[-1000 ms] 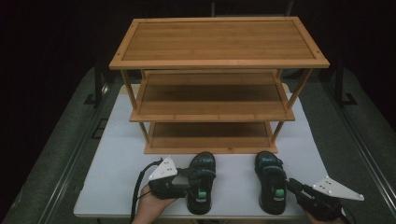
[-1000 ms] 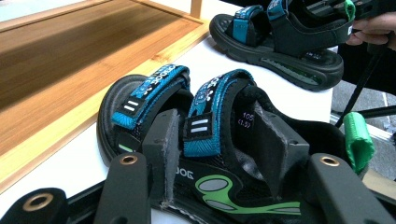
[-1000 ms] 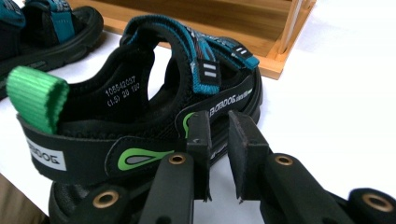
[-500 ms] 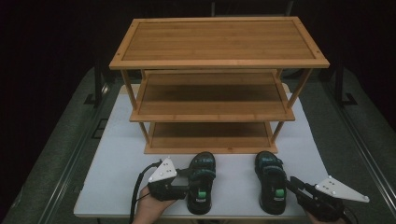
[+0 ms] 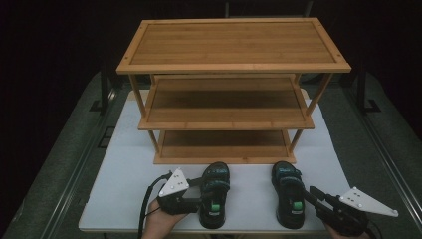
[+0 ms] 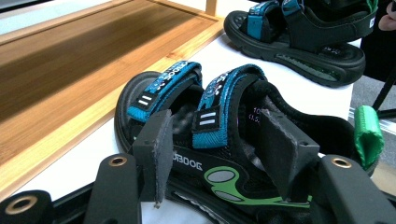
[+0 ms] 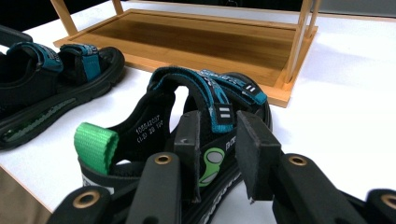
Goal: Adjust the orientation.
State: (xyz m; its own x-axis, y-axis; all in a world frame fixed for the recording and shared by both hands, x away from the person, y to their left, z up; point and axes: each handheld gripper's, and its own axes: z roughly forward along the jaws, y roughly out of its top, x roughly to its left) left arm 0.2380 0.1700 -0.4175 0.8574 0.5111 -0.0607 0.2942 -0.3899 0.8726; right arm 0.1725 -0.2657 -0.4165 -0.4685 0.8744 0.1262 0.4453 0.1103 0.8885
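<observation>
White table [image 5: 124, 199] carries two sandals: left gripper [image 6: 212, 149] gapes around one [image 6: 196, 121] (right gripper [image 7: 217, 149] half-open beside its mate [image 7: 187, 121]).

The right gripper [image 7: 215, 156] stands with its two black jaws apart, one on each side of the near sandal's [image 7: 187, 140] side wall, just behind its blue straps. A second sandal [image 7: 46, 88] lies at the left on the white counter [image 7: 355, 112], before the wooden rack's [image 7: 196, 39] bottom shelf.
</observation>
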